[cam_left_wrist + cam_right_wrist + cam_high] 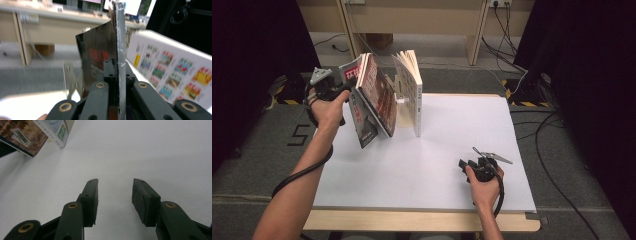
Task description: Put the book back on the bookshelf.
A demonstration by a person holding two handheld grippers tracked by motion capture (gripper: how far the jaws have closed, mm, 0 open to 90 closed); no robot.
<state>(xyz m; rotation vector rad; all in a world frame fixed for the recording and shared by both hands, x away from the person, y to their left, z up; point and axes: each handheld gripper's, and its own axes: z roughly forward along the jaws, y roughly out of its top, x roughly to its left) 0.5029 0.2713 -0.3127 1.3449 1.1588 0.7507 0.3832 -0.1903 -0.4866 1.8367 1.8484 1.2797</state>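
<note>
Above the table's left edge, the left gripper [343, 90] jaws pinch a tilted, dark-covered magazine [373, 100] with red lettering.

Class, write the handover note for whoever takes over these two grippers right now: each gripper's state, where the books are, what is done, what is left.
Left gripper: shut on the dark-covered magazine, gripping its edge and holding it tilted, lifted above the white table top.
Right gripper: open, holding nothing, resting low near the table's front right.
White book: stands upright by a small bookend, just right of the magazine.
Done: magazine gripped and raised.
Left: probably stand it beside the white book, then release; the right gripper is free to steady the row.
</note>
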